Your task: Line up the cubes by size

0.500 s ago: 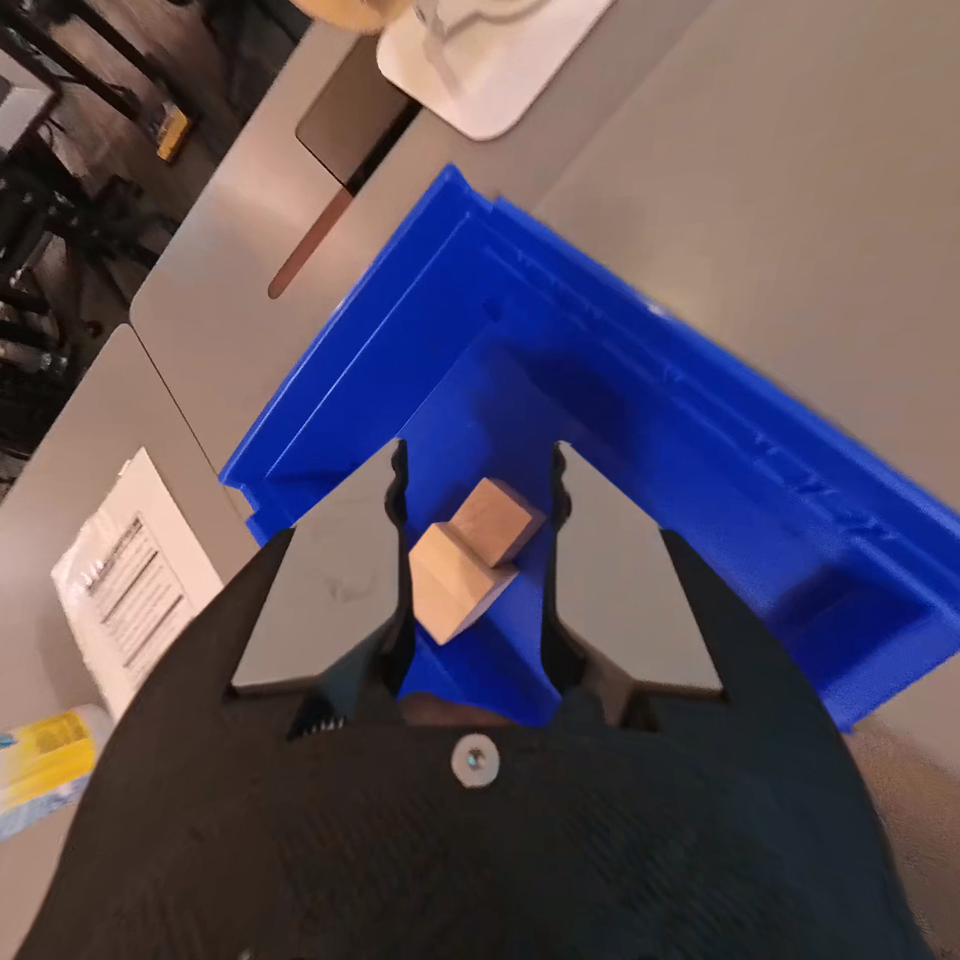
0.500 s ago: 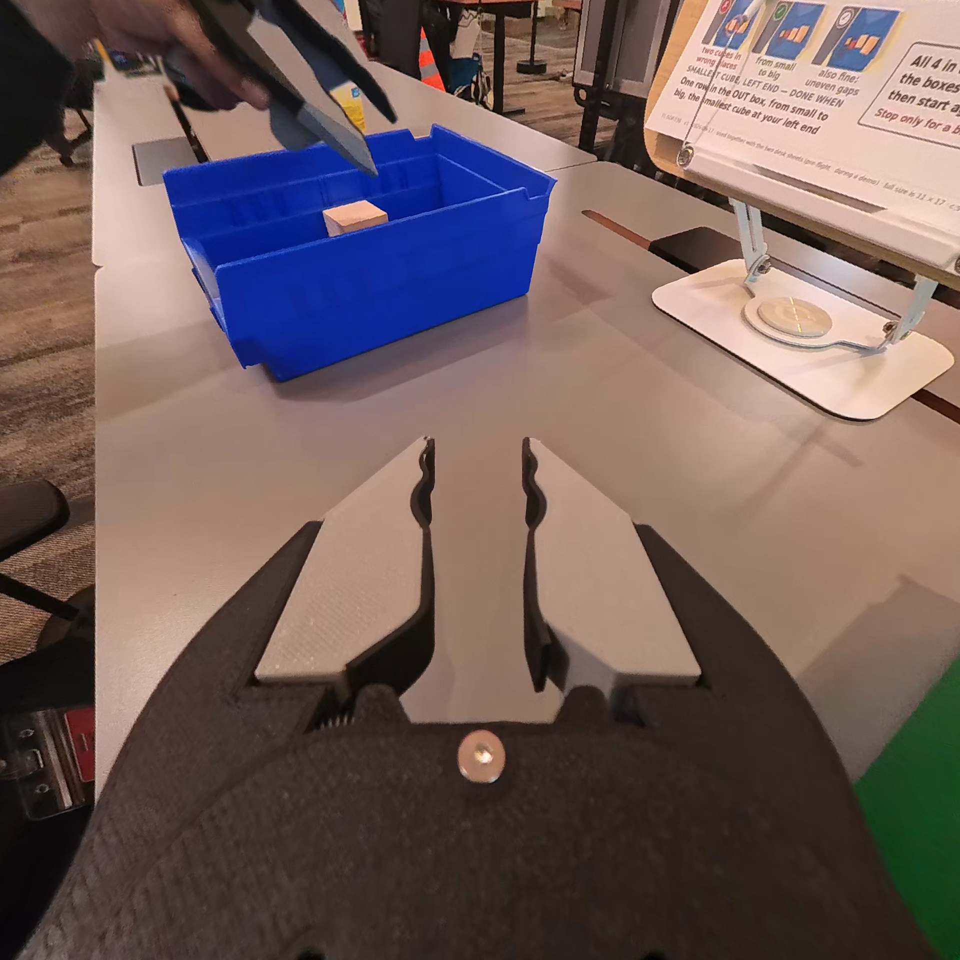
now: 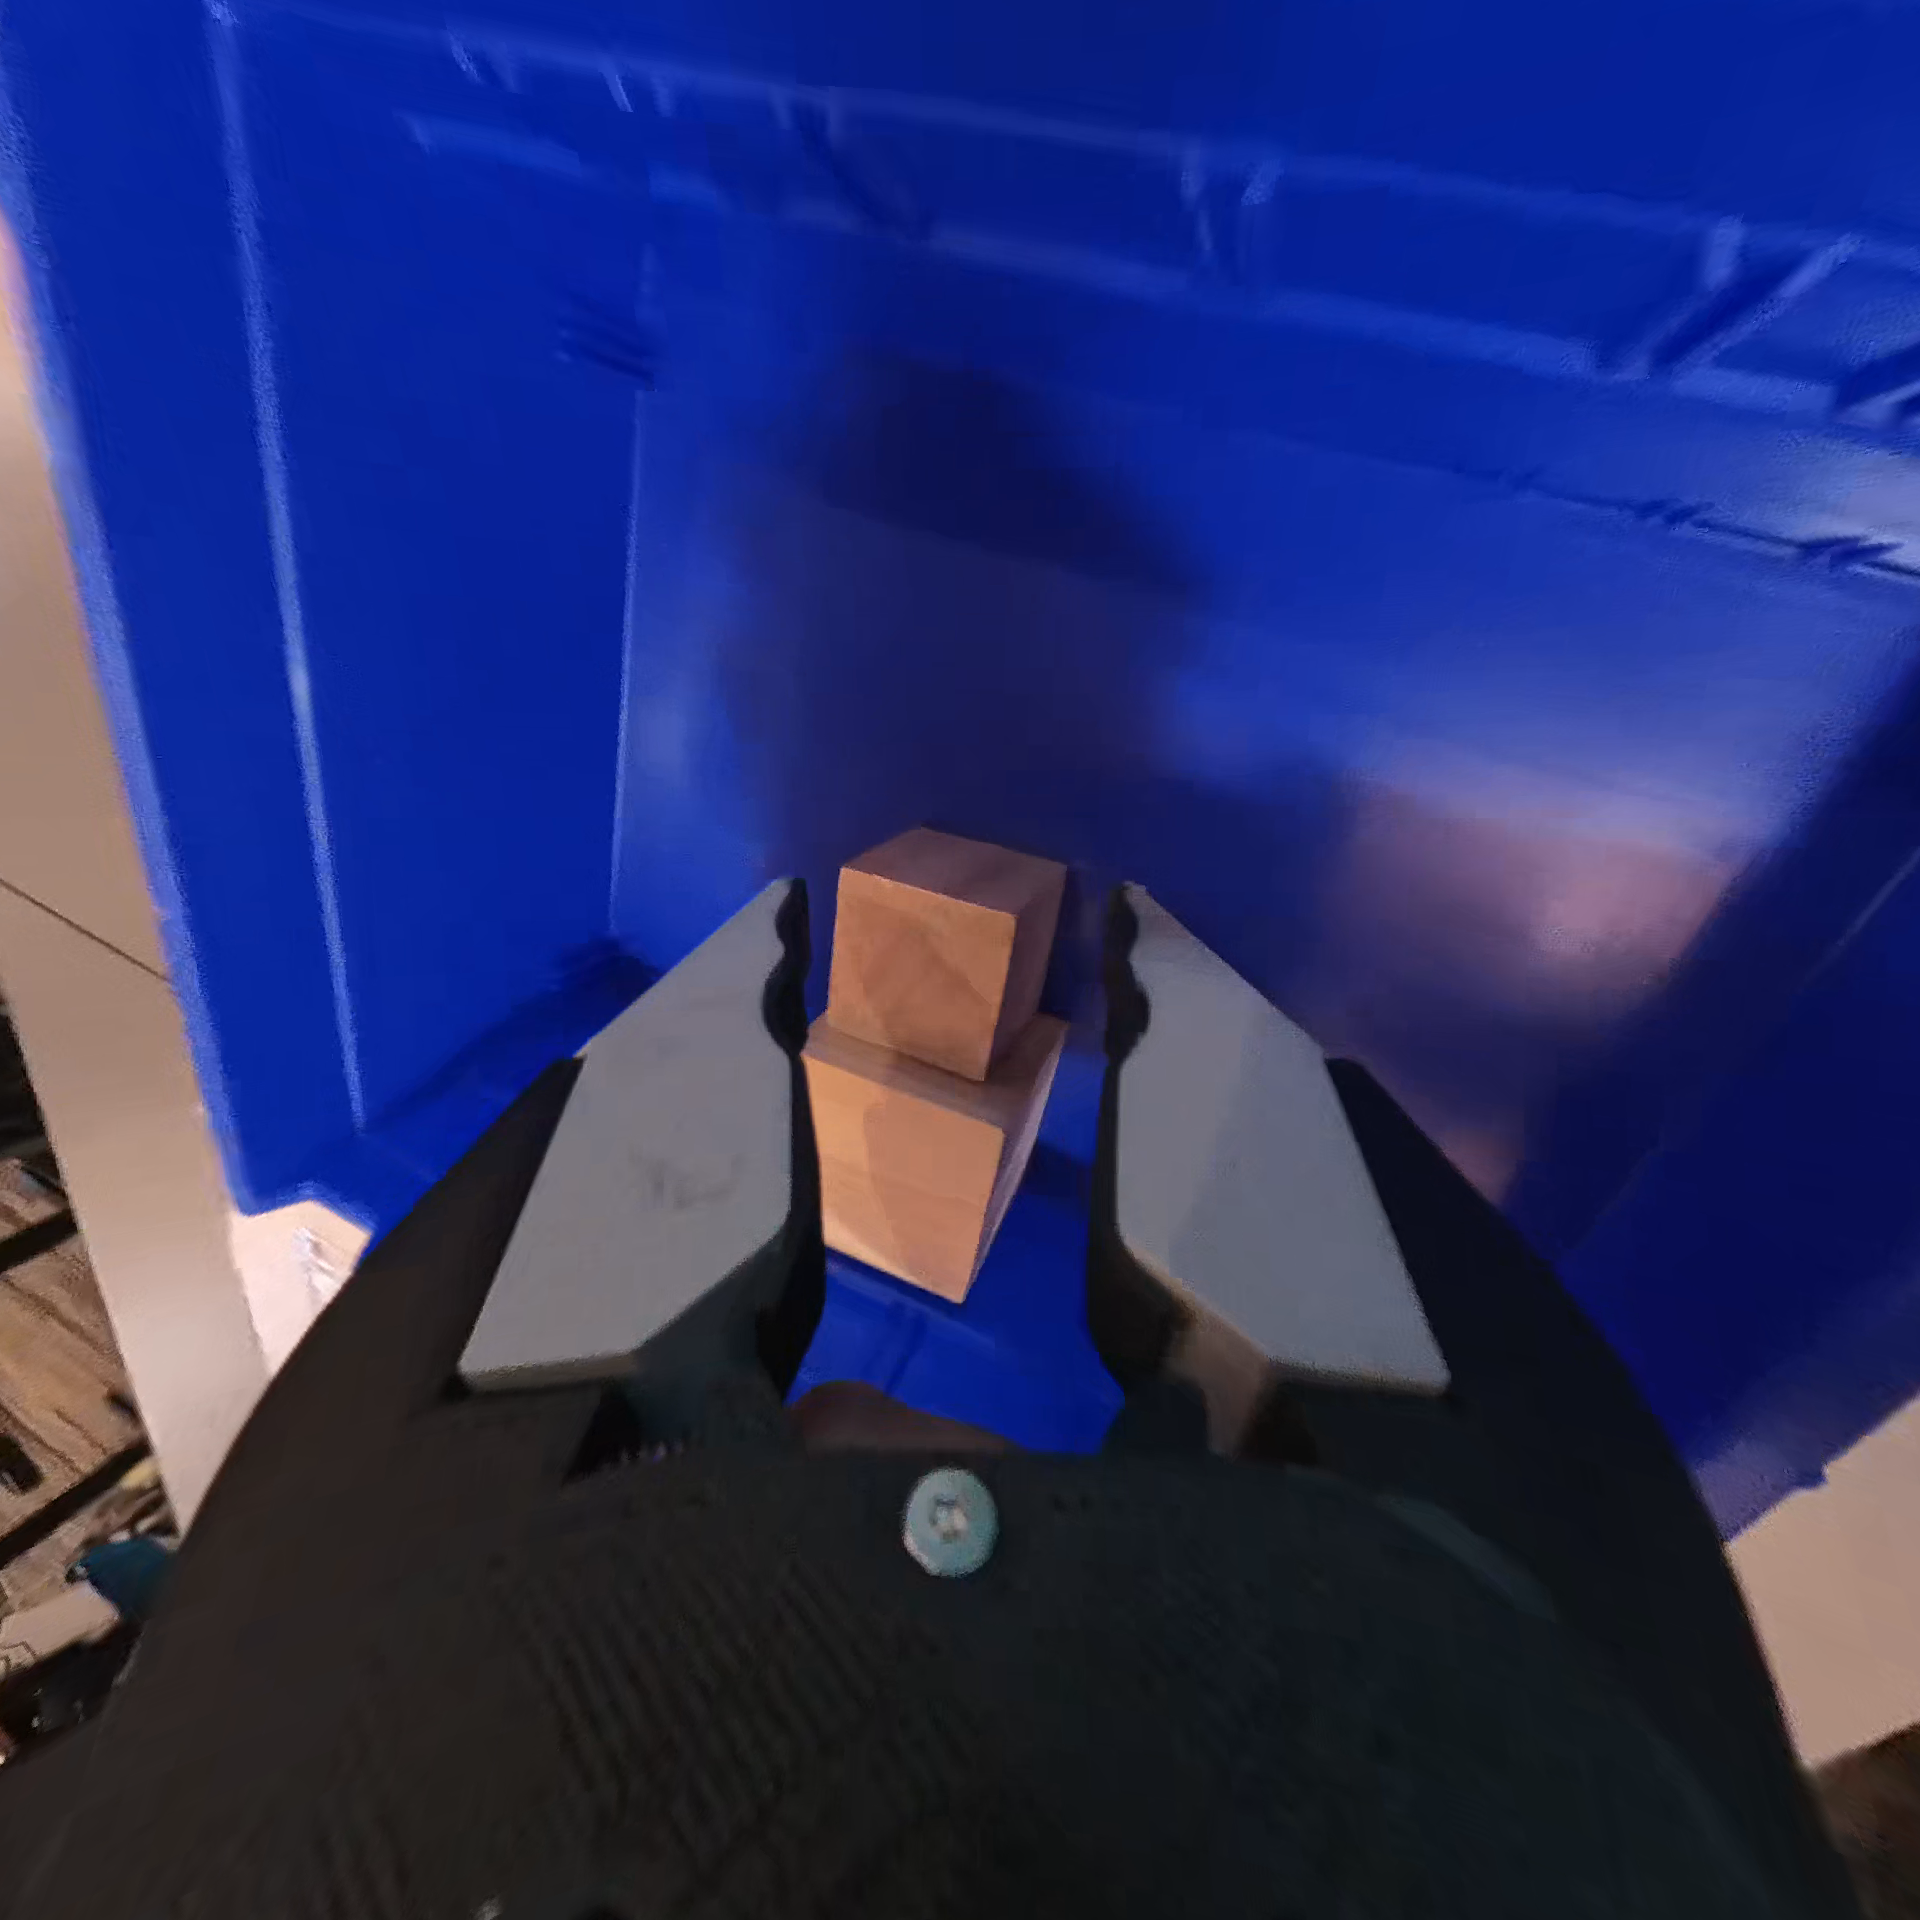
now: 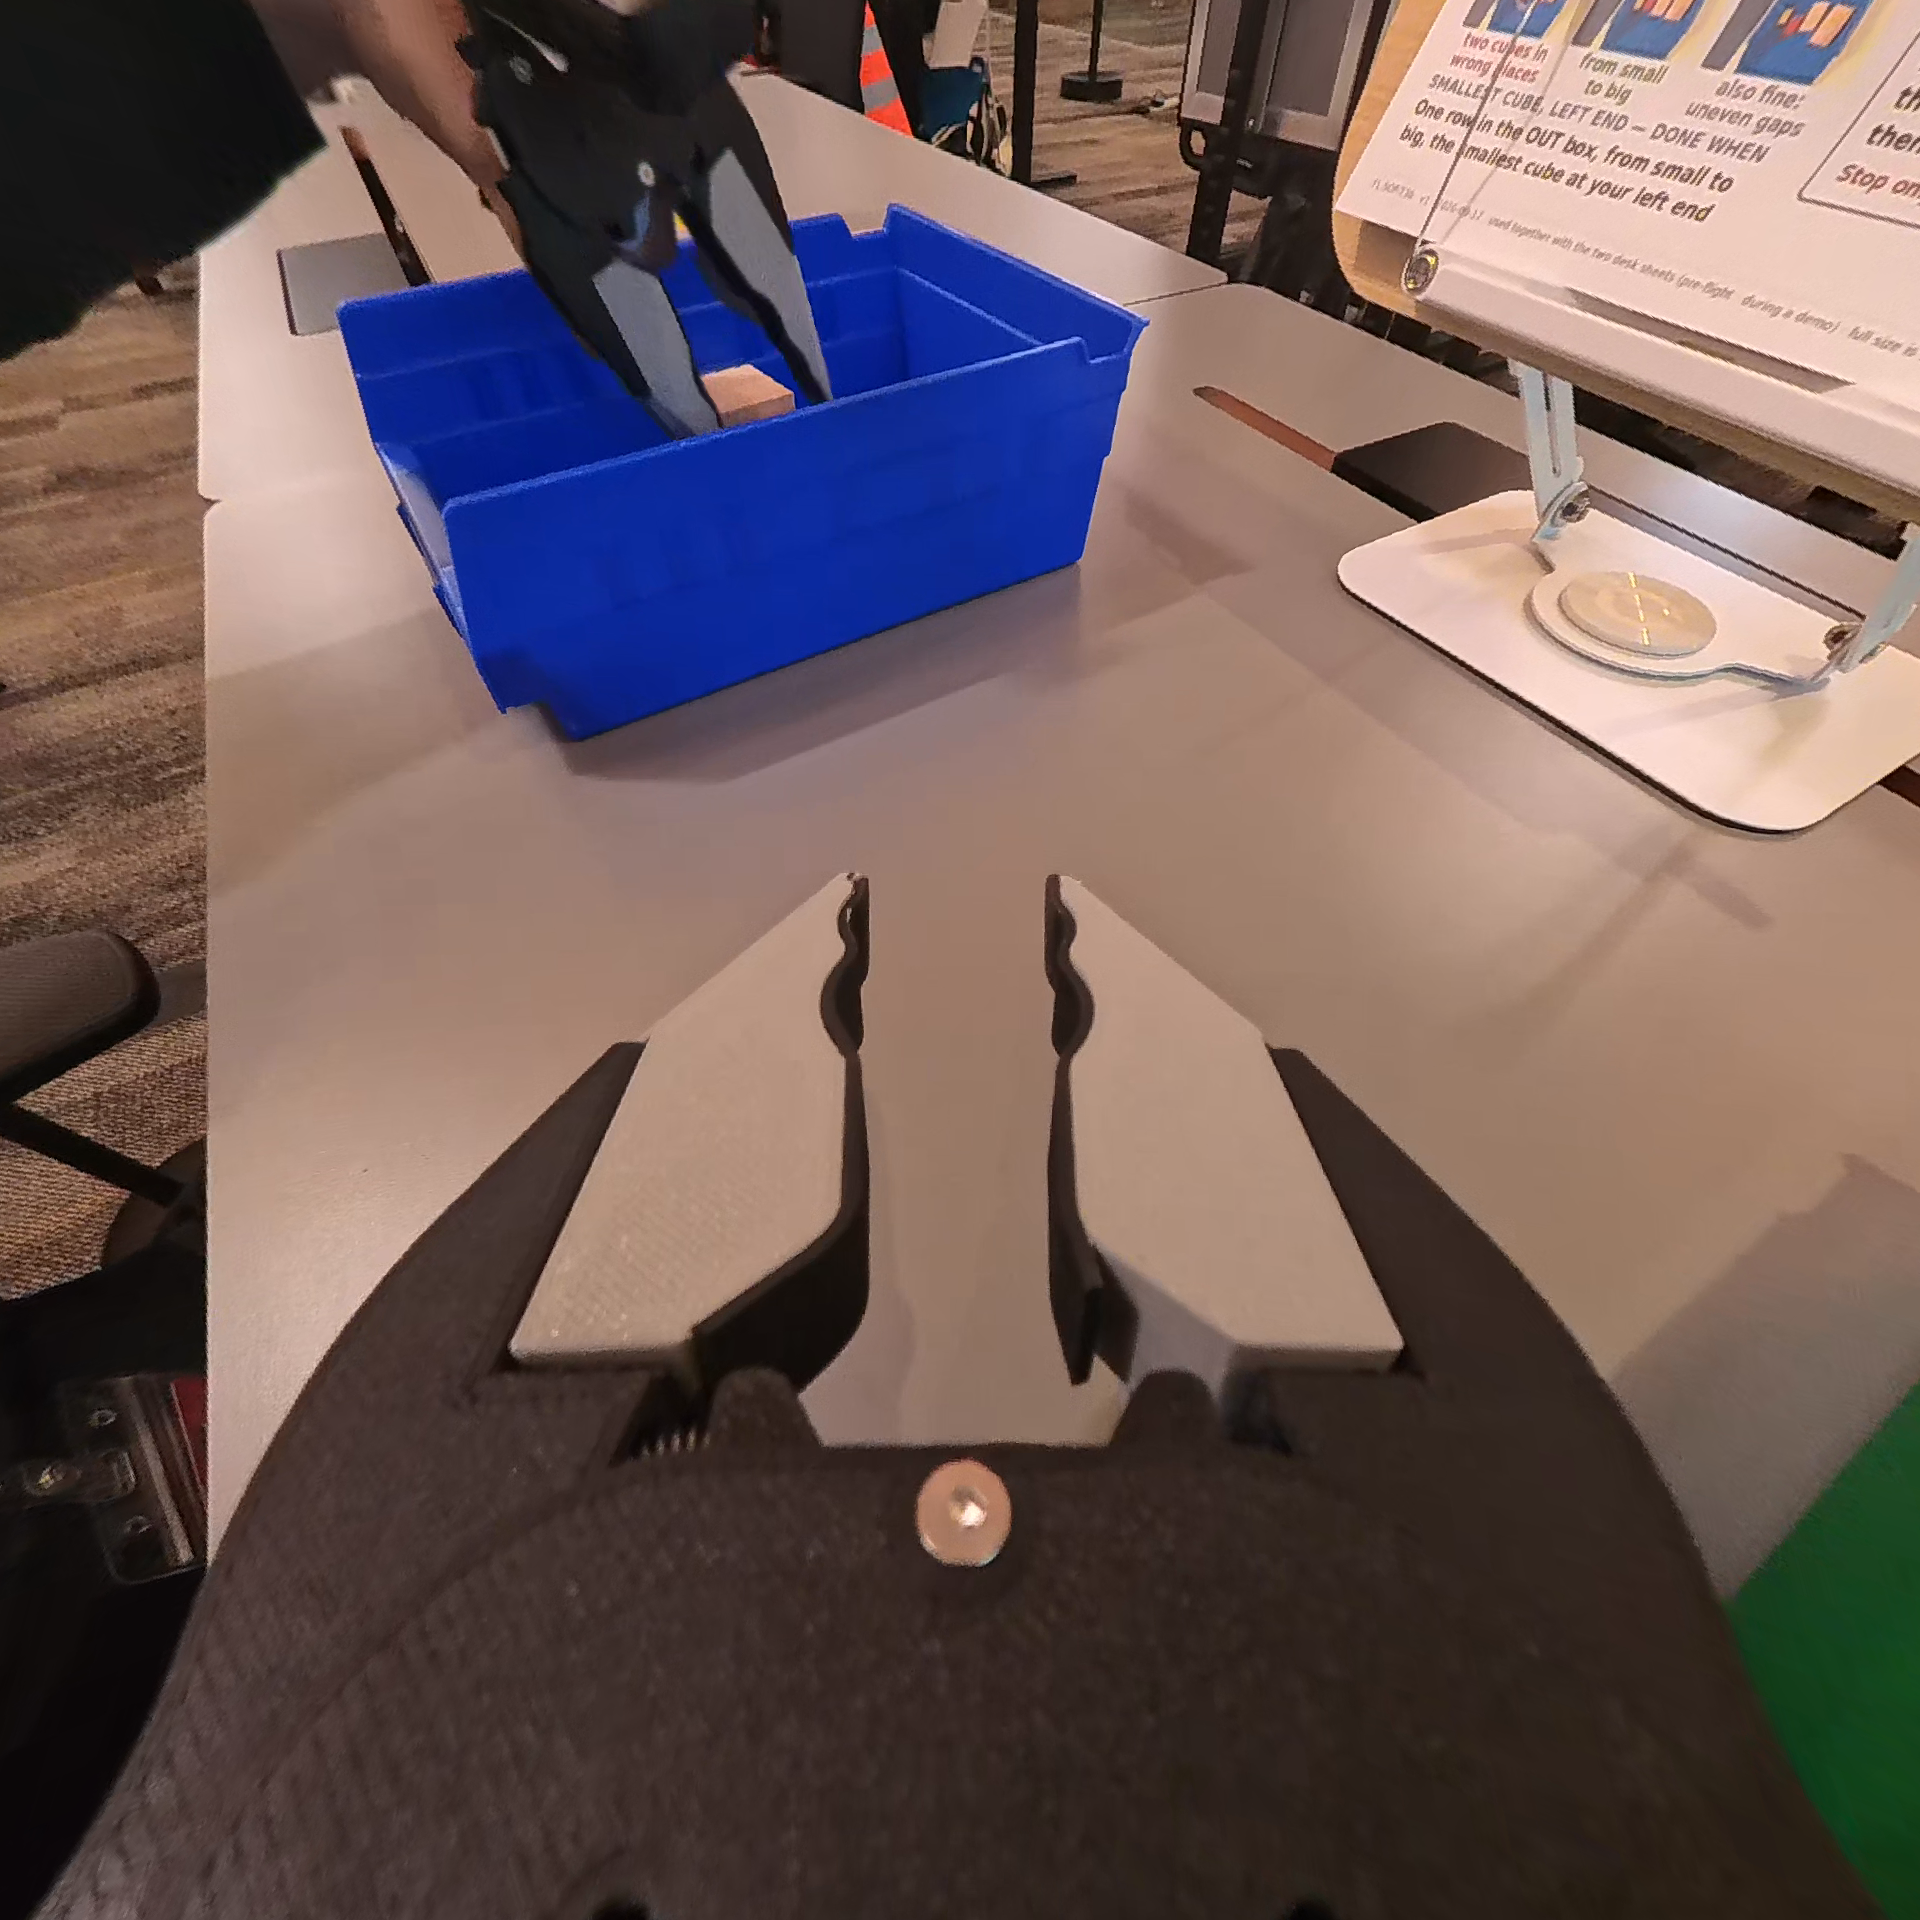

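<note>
While fingers (image 3: 686,1132) straddle them, two cubes (image 3: 940,961) touch

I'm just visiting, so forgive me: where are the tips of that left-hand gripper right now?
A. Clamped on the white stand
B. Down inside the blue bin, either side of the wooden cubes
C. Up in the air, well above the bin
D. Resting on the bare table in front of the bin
B: the left gripper reaches into the blue bin with its open jaws straddling the wooden cubes.
</note>
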`<state>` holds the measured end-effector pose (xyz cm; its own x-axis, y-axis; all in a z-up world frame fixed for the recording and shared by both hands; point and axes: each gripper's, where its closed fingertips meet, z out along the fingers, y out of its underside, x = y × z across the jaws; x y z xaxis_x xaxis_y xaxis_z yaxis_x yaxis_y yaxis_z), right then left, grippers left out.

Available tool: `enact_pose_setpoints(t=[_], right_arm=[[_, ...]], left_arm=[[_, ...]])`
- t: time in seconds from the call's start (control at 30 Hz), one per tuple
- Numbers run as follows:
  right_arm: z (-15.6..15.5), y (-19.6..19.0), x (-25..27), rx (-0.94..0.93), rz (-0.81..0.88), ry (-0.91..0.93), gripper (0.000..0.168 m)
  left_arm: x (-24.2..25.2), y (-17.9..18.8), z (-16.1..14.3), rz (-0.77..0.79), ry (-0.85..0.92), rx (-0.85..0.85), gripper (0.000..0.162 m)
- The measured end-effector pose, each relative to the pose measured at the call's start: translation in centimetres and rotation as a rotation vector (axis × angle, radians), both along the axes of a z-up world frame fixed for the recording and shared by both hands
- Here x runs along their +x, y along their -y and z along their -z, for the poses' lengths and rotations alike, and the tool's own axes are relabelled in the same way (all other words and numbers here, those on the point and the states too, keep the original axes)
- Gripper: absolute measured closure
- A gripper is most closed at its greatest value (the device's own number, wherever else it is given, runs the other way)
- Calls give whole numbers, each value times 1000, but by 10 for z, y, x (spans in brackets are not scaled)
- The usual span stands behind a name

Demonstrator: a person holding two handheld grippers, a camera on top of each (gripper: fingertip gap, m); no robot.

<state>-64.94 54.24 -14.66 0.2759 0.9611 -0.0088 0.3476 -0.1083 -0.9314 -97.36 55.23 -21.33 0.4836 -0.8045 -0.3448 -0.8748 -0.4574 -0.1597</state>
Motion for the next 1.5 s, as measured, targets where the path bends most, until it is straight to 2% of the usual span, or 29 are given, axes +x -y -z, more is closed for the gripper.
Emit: enact_pose_setpoints(t=[0.1, 0.2, 0.23, 0.3, 0.37, 0.47, 0.57, 0.7, 0.8, 0.93, 1.13, 1.23, 1.5], right_arm=[[0, 0, 0, -13, -5, -4, 137], [-2, 1, 0, -28, -13, -21, 138], [-3, 1, 1, -30, -14, -23, 138], [-3, 2, 1, -30, -15, -25, 138], [-3, 2, 1, -36, -19, -27, 138], [-4, 4, 0, -48, -27, -33, 138], [-4, 4, 1, -64, -27, -39, 138], [-9, 6, 0, -93, -48, -79, 135], [-14, 10, 0, -142, -79, -127, 133], [-24, 27, -2, -252, -205, -205, 128], [-52, 67, 1, -468, -490, -359, 125], [-57, 84, 2, -517, -587, -369, 124], [-65, 105, 3, -596, -705, -394, 110]], left_arm=[[-9, 2, 17, -42, -38, -68, 103], [-15, -4, 27, -42, -81, -51, 105], [-14, -7, 27, -34, -85, -38, 111], [-12, -9, 25, -36, -81, -37, 112], [-9, -16, 15, -23, -89, 38, 115], [4, -35, -25, -40, -23, 282, 115], [22, -41, -84, -110, 110, 586, 115], [64, -8, -149, -163, 315, 869, 115], [114, 32, -174, -106, 477, 973, 116], [179, 71, -180, 32, 589, 1030, 116], [245, 100, -174, 211, 700, 1040, 116], [263, 105, -178, 247, 634, 1059, 116], [307, 122, -160, 439, 698, 951, 116]])
